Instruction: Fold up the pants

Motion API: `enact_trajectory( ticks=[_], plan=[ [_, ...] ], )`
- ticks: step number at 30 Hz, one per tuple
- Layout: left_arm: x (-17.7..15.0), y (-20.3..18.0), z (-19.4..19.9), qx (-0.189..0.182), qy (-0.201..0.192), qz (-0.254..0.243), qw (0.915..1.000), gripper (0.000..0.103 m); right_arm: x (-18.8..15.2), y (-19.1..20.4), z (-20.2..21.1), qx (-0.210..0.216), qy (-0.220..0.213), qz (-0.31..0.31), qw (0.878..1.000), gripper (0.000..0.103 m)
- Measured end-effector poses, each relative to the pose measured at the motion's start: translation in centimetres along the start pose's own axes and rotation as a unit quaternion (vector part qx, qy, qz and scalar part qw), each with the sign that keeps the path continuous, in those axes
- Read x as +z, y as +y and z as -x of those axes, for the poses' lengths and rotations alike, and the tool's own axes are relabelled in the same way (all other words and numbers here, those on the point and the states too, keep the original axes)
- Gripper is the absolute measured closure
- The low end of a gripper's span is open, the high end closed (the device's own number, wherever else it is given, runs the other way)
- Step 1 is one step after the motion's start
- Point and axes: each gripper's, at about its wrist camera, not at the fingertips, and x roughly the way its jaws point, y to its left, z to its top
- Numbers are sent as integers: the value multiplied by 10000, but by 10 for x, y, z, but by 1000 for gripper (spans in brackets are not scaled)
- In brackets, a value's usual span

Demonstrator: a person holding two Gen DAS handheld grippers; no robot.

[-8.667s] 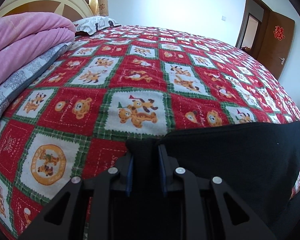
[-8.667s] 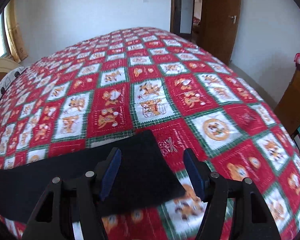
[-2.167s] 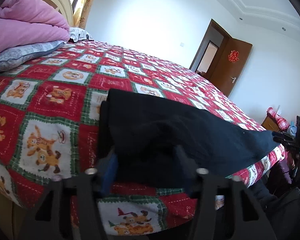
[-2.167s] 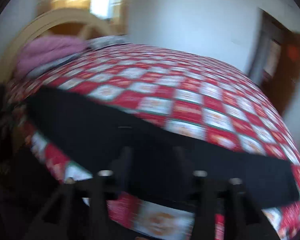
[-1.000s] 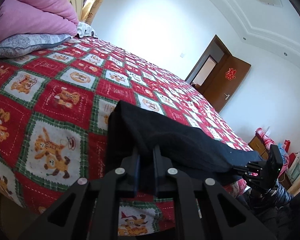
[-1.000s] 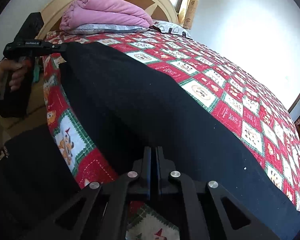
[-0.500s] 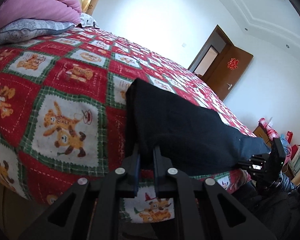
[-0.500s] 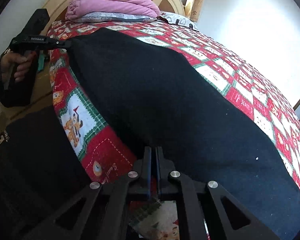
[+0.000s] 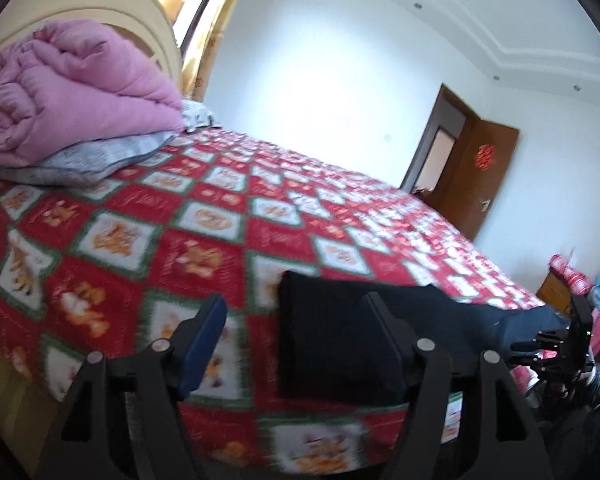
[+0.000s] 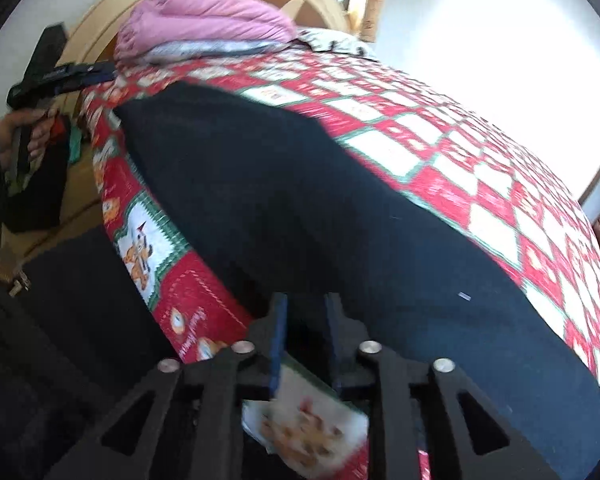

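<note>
The black pants lie in a long folded strip along the near edge of the bed; they also show in the right wrist view. My left gripper is open, its fingers spread wide, with the pants' end in front of the right finger. It also shows in the right wrist view, held by a hand, off the pants. My right gripper has its jaws slightly apart at the pants' edge. It appears in the left wrist view at the far end.
A red, white and green cartoon bedspread covers the bed. A rolled pink quilt on grey pillows lies by the headboard. A brown door stands open at the back. A cabinet with clutter stands at the right.
Both grippers have let go of the pants. The left jaws have opened wide and drawn back to the left. The right jaws have parted a little.
</note>
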Motion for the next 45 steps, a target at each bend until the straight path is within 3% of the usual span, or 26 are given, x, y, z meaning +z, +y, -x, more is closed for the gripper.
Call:
enact_trajectory(
  ticks=[6,11,13,16,20,22,26,29,33,38,45],
  plan=[
    [-16,-30,-46,-344,562,-65,9978,31,-27,-64,37,-690,-58,-847,9940,71],
    [-46,-45,-75,-244,1172,-240,9925,31,-64,-113,28,-1075,547,-1645,9790,71],
    [-50,-49,-73,-181,1172,-396,9922,31,-76,-113,17,-1040,897,-1596,9776,71],
    [-45,-49,-69,-213,1185,-293,9923,31,-80,-108,17,-1061,973,-1468,9786,71],
    [-31,-66,-62,-310,911,-320,9948,31,-76,-107,18,-932,1320,-1306,9782,71],
    [-23,-85,-64,-363,774,-552,9948,31,-66,-109,23,-707,1315,-1396,9789,71],
    [-16,-123,-84,-636,753,-760,9922,23,-23,-122,29,224,730,-1901,9788,71],
    [-20,-150,-109,-789,860,-955,9886,23,17,-123,15,936,407,-2182,9706,71],
    [-34,-169,-130,-877,1042,-1131,9842,23,67,-118,-28,1765,376,-2605,9485,71],
    [-62,-169,-138,-984,1435,-1196,9774,23,109,-114,-88,2561,766,-3112,9120,71],
    [-73,-171,-133,-1043,1288,-1344,9770,20,138,-108,-146,2817,1219,-3570,8822,71]
  ],
)
